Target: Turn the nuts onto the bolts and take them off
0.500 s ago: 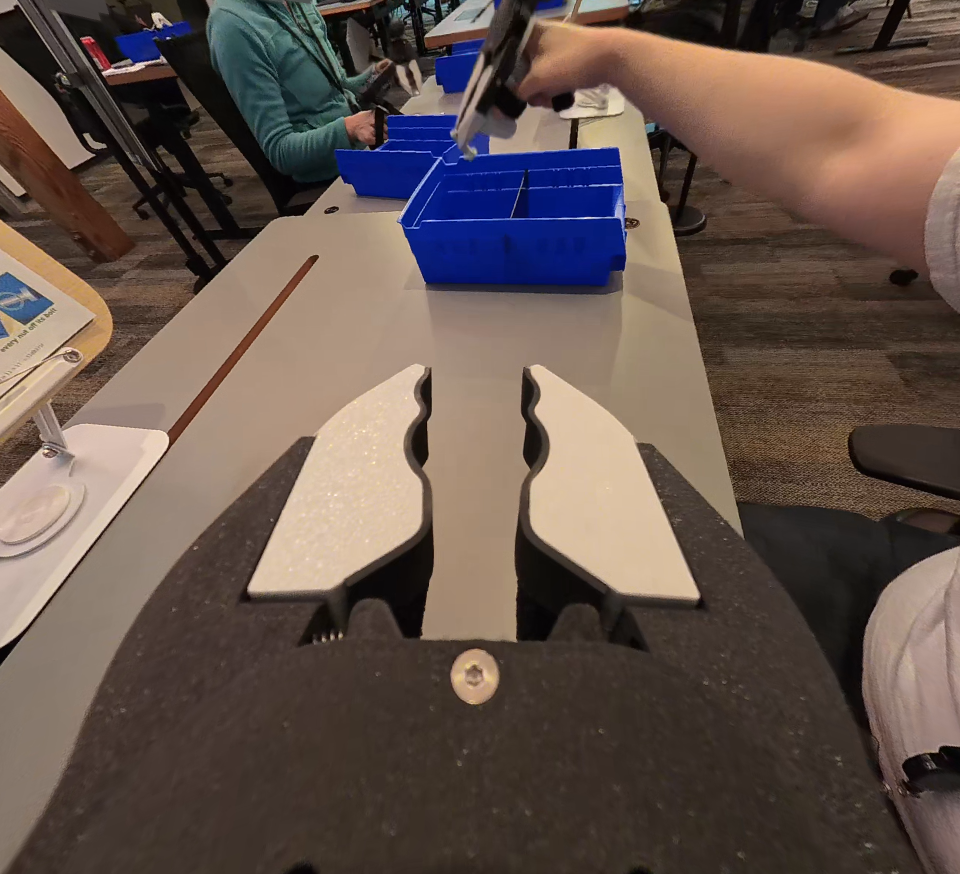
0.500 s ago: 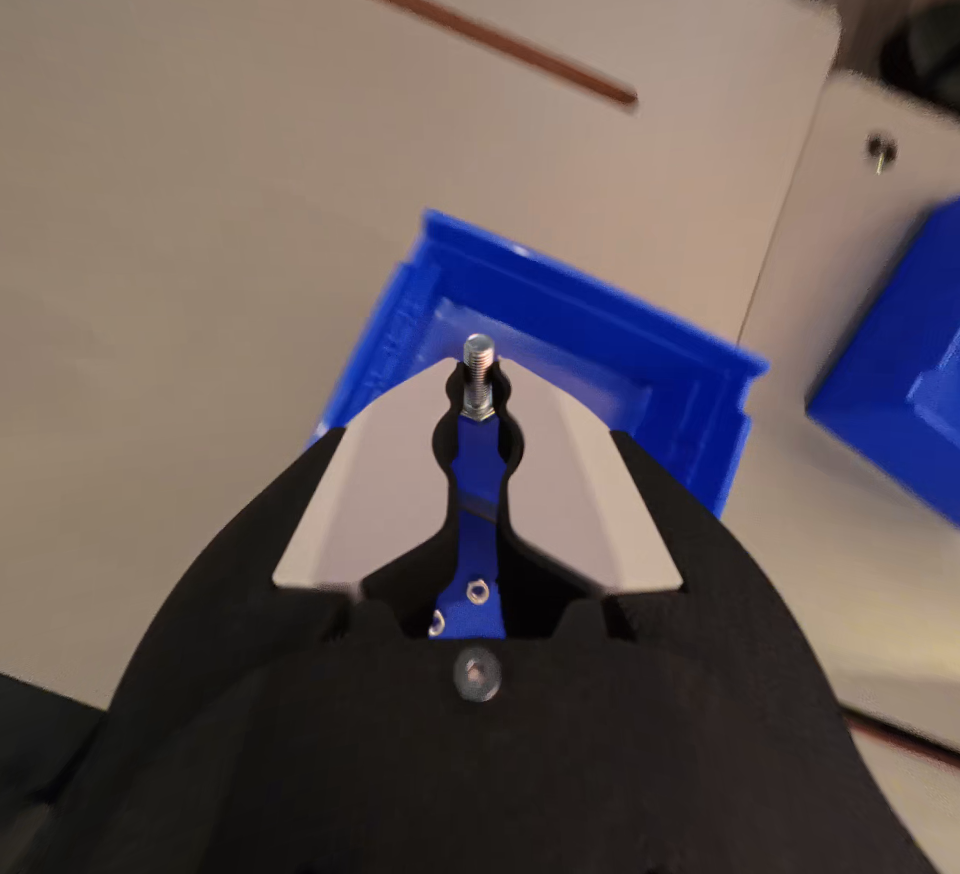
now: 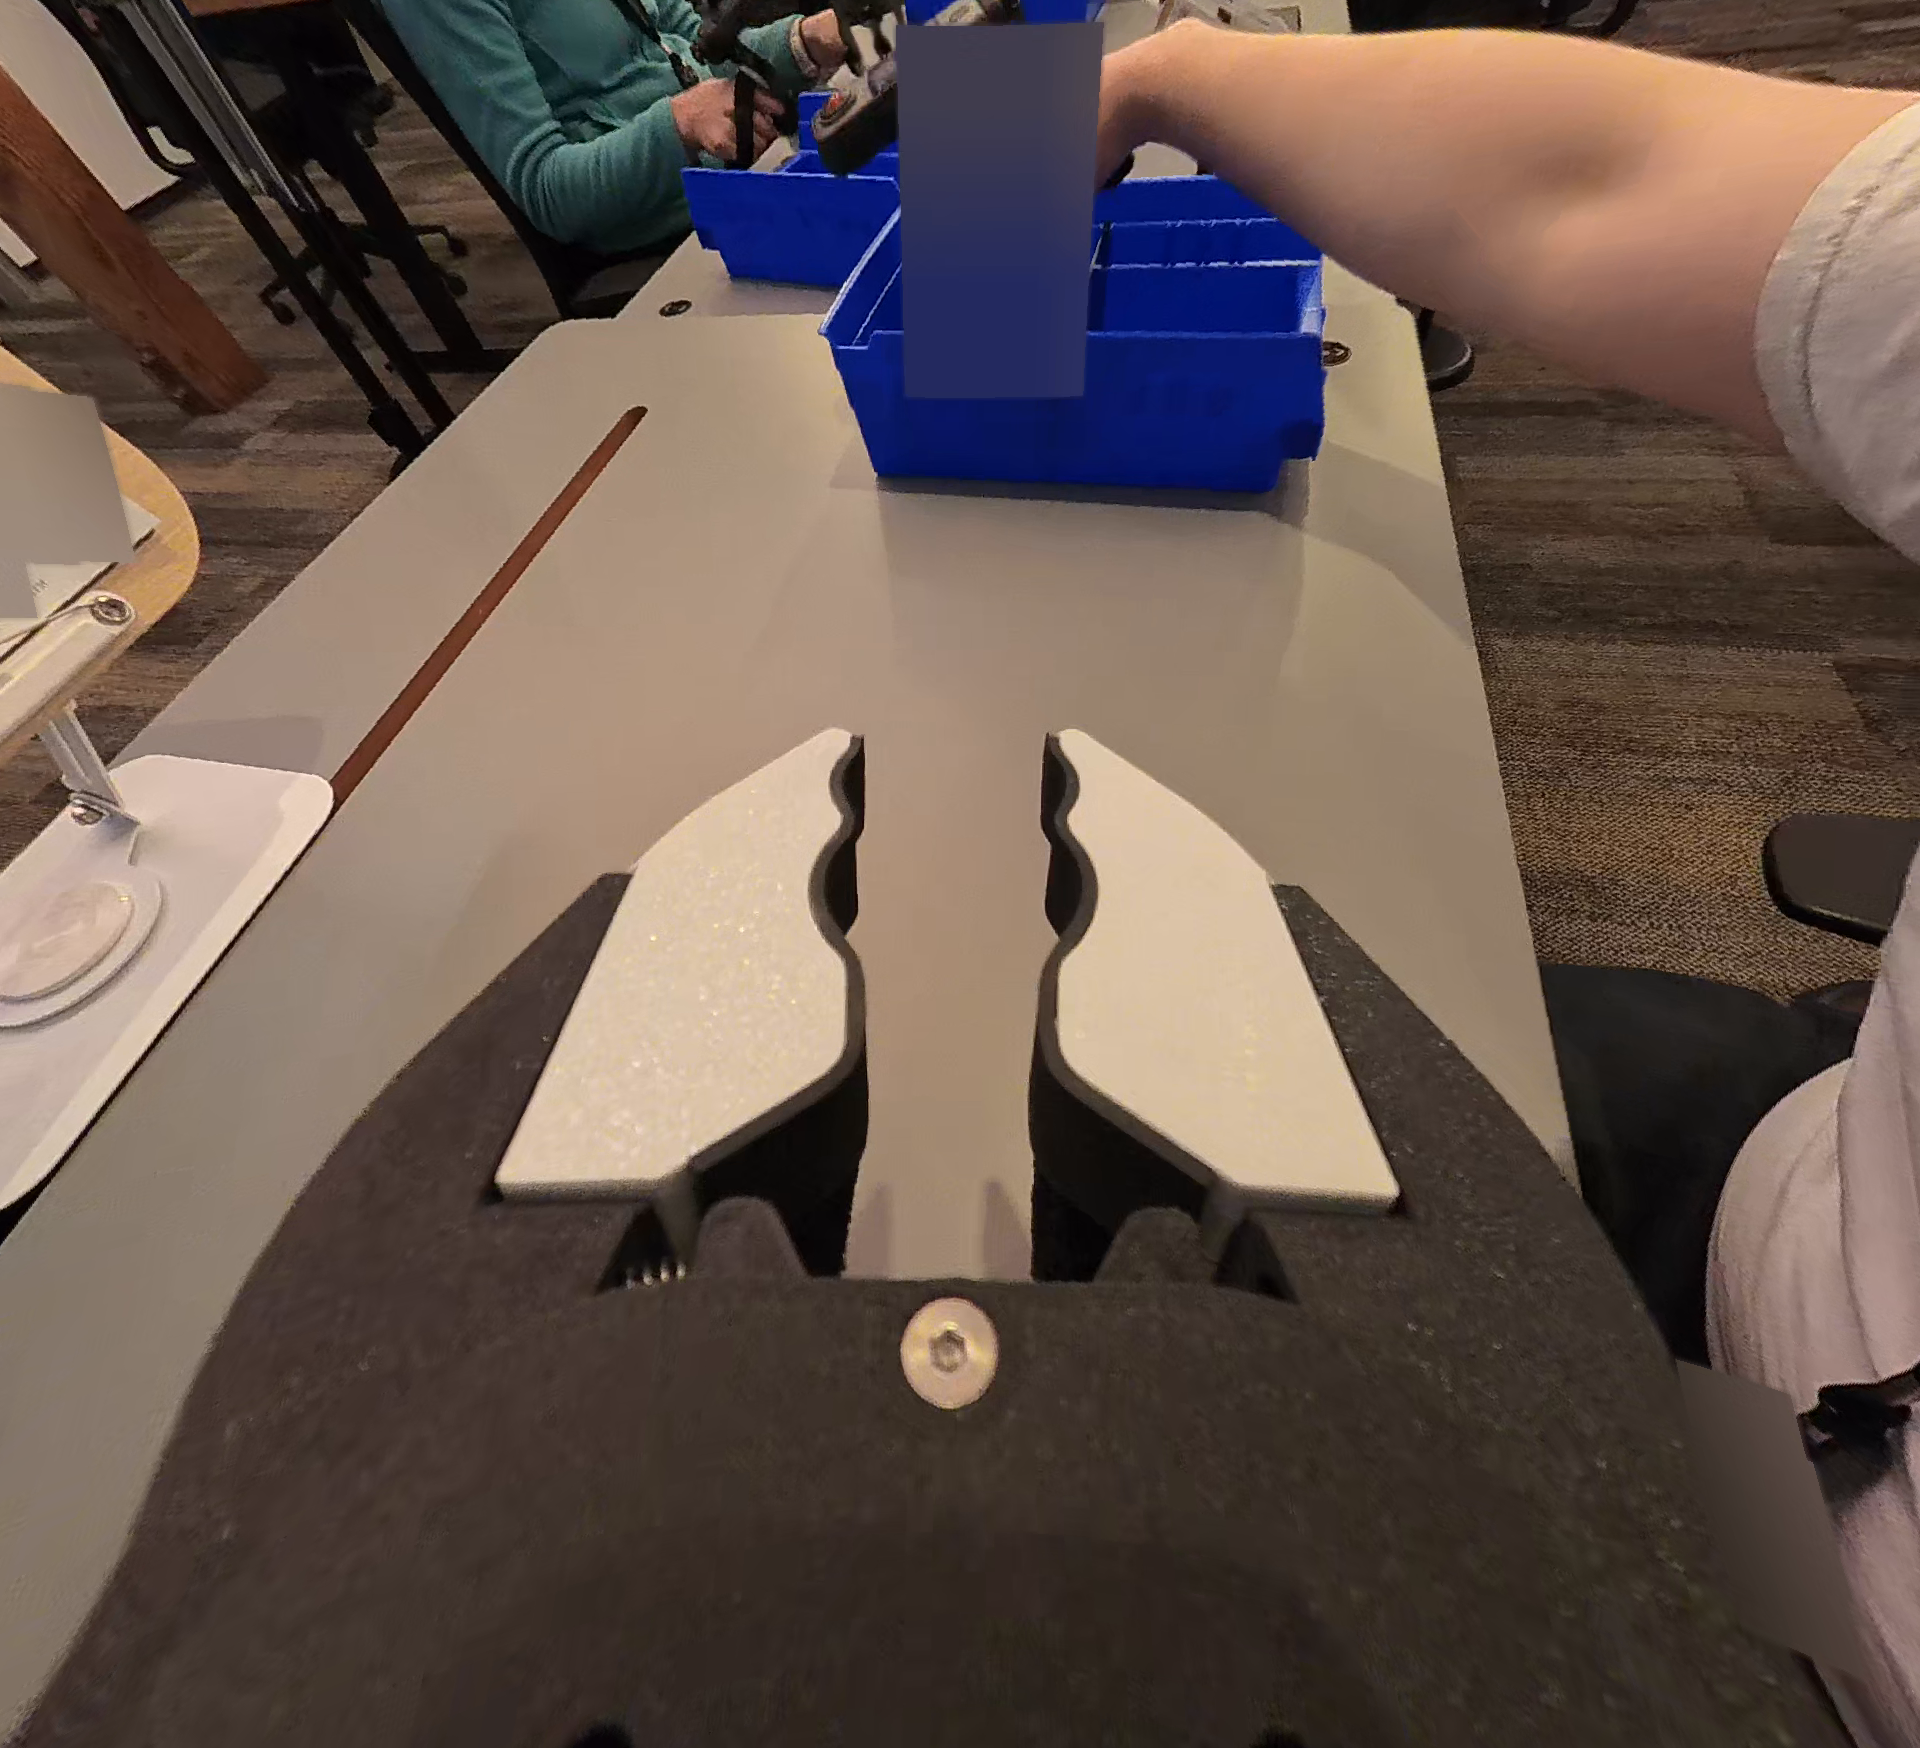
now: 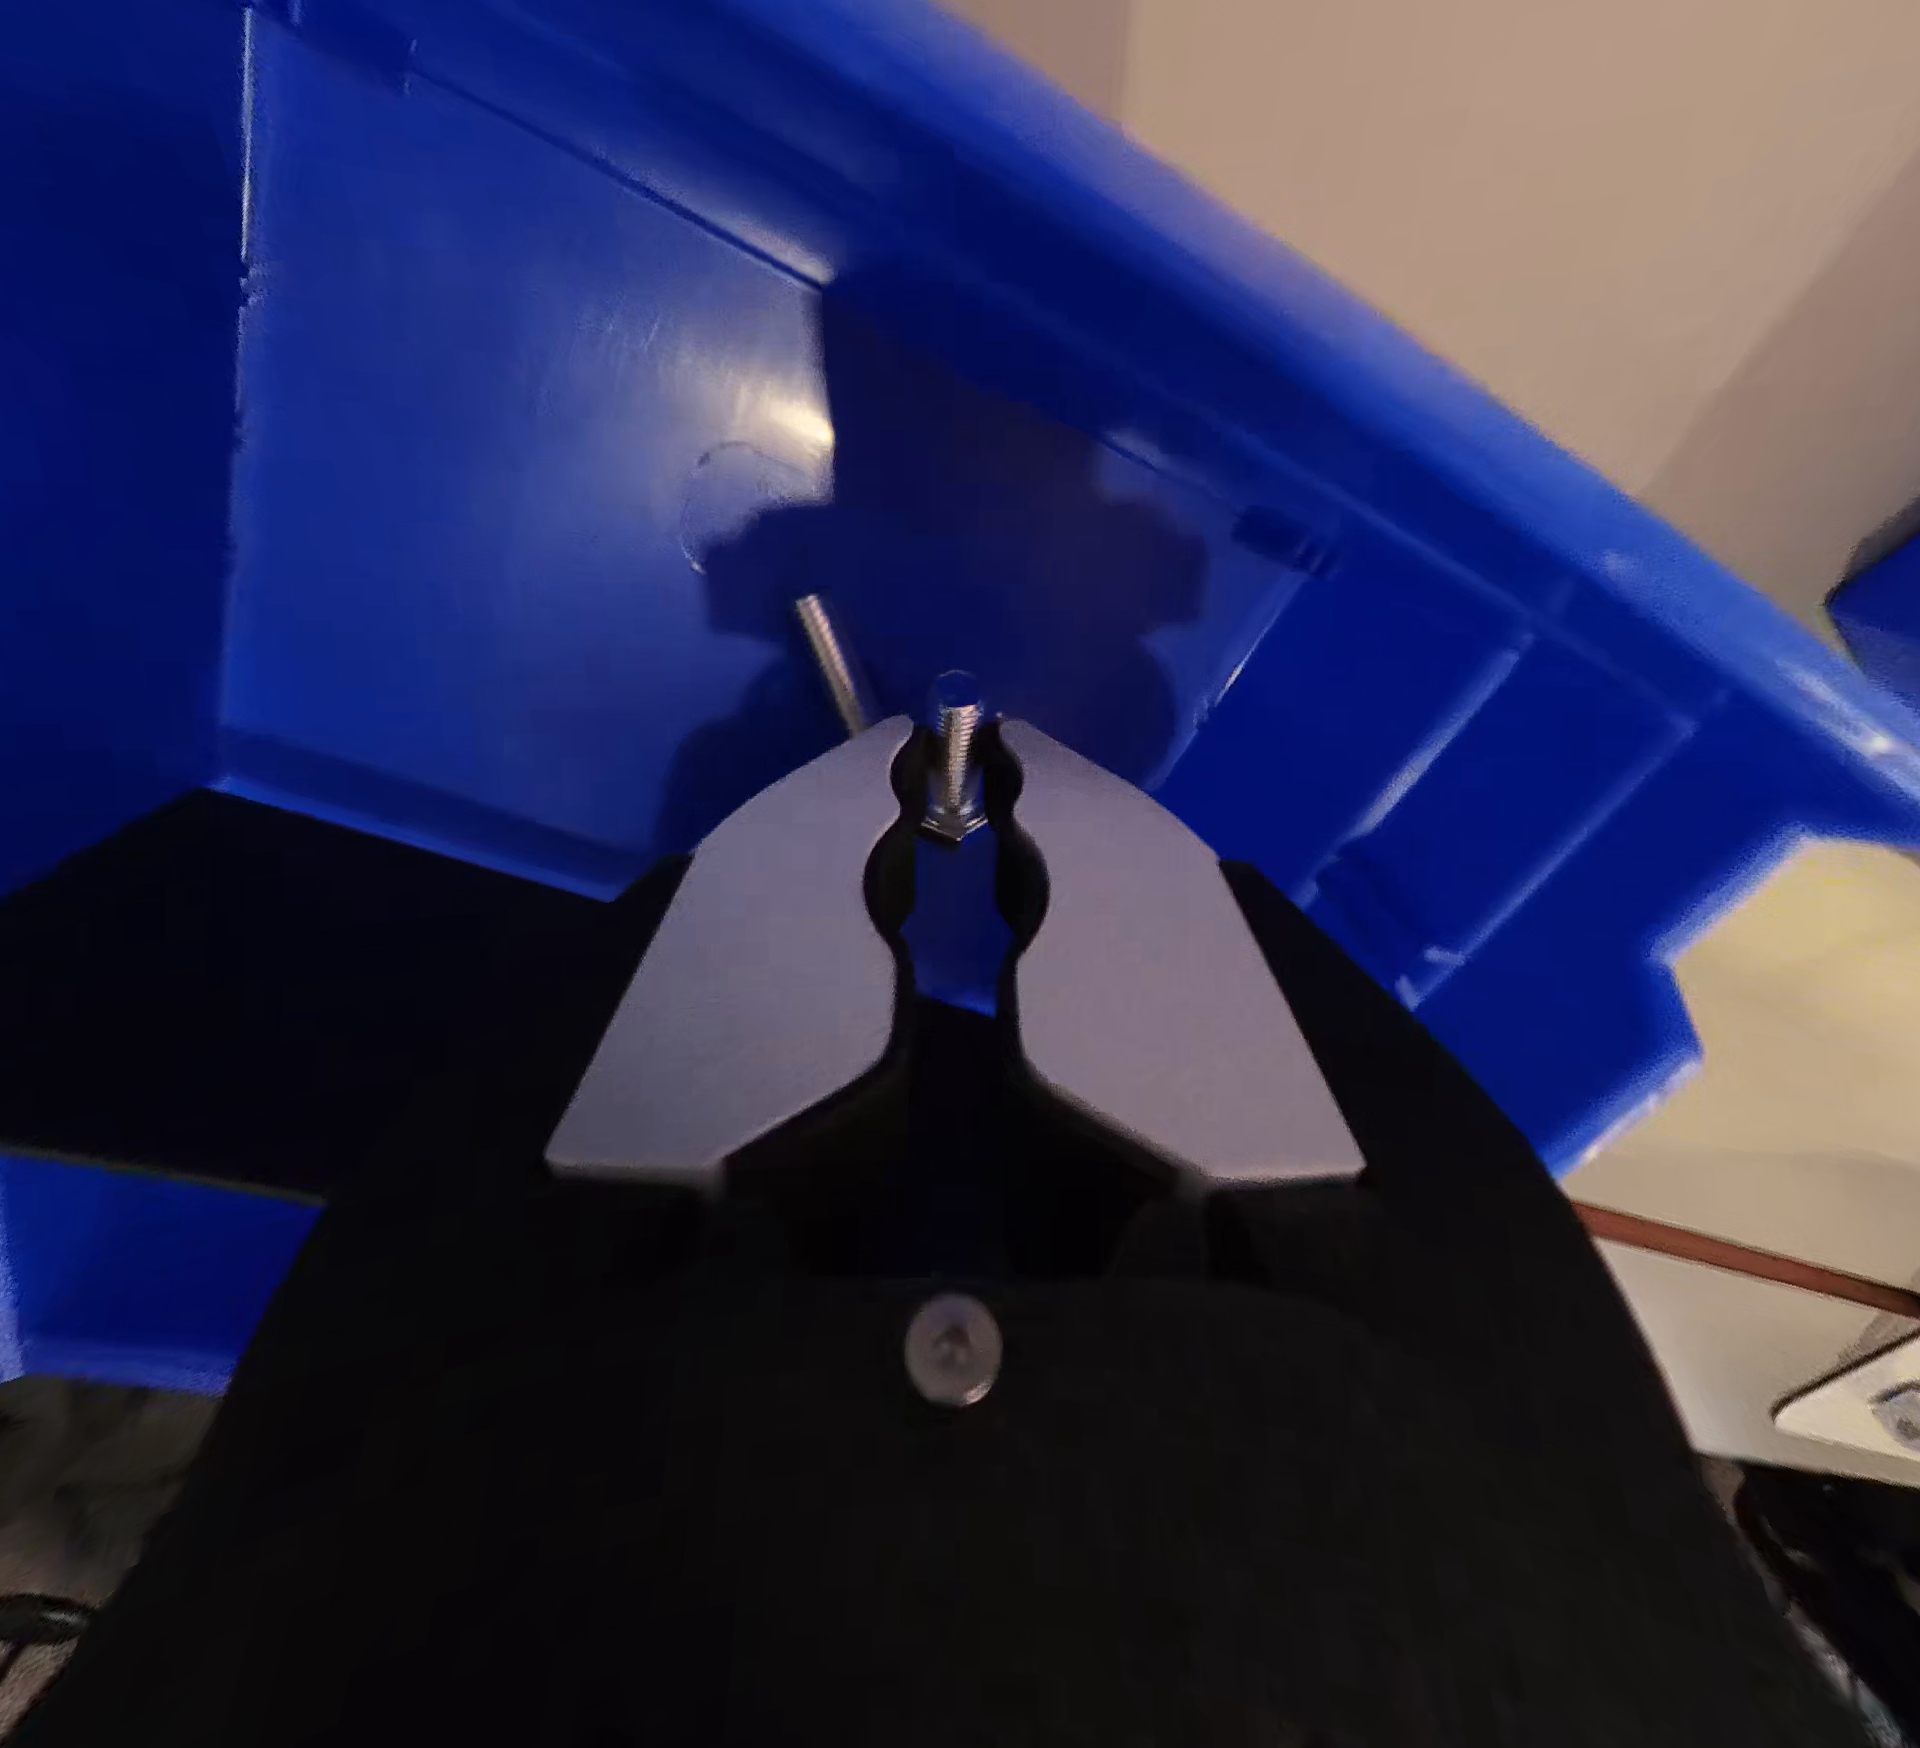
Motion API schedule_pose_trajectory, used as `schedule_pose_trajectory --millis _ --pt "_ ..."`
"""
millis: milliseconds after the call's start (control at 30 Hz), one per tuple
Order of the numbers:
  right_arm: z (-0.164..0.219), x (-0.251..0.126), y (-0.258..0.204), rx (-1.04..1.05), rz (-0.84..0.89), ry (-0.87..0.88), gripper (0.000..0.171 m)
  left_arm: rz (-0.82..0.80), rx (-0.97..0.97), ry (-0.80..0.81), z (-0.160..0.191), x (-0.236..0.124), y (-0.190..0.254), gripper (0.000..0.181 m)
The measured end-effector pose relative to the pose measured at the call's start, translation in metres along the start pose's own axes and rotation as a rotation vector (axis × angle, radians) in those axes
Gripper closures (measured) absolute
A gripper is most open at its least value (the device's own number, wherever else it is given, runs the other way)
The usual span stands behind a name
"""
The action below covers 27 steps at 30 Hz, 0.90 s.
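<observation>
Right tool (image 4: 951, 742), frame centre, pinches a bolt (image 4: 948, 768), tip pointing down into the blue bin (image 4: 1195, 264); a second bolt (image 4: 831, 659) lies just beyond on the bin floor. Left tool (image 3: 951, 763) is spread, empty, over the grey bench (image 3: 1039, 618), bin at upper centre. Likely step: dropping off a stripped bolt. Next: release it.

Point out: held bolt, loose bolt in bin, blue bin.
held bolt (image 4: 951, 768), right wrist view, threaded shank between the fingertips
loose bolt (image 4: 831, 664), right wrist view, mid shank, lying on the bin floor
blue bin (image 3: 1091, 436), left wrist view, front wall
</observation>
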State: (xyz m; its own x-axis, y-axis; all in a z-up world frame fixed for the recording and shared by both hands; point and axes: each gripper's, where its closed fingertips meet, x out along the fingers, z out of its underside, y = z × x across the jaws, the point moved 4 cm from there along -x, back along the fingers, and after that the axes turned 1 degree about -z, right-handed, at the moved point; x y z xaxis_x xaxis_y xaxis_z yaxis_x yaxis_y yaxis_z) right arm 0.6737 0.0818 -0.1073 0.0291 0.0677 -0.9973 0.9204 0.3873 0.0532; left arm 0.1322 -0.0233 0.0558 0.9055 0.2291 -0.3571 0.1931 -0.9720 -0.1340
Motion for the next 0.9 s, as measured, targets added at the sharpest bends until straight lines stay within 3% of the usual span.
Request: schedule_pose_trajectory --millis 267,367,467,567,667,767,900 --pt "-0.003 0.009 0.005 -0.030 -0.034 0.034 0.160 -0.006 -0.008 -0.011 0.003 0.002 -0.004 0.149" --pt "-0.004 0.000 0.006 -0.025 -0.028 0.099 0.151 -0.012 -0.011 -0.010 0.003 0.000 -0.005 0.149" --pt "-0.006 -0.028 0.000 -0.032 -0.014 0.218 0.148 -0.019 -0.012 0.004 0.000 -0.005 -0.007 0.149" --pt "-0.009 -0.082 -0.020 -0.063 0.024 0.410 0.148 -0.044 -0.010 0.036 -0.006 -0.014 -0.010 0.149" --pt "-0.024 -0.154 -0.069 -0.155 0.033 0.725 0.146 -0.065 -0.016 0.060 -0.011 -0.023 -0.015 0.149" --pt "-0.047 -0.224 -0.154 -0.323 -0.067 1.126 0.144 -0.118 -0.031 0.073 -0.012 -0.030 -0.024 0.153" --pt "-0.074 -0.260 -0.279 -0.538 -0.285 1.407 0.122 -0.194 -0.070 0.085 -0.013 -0.046 -0.033 0.152"
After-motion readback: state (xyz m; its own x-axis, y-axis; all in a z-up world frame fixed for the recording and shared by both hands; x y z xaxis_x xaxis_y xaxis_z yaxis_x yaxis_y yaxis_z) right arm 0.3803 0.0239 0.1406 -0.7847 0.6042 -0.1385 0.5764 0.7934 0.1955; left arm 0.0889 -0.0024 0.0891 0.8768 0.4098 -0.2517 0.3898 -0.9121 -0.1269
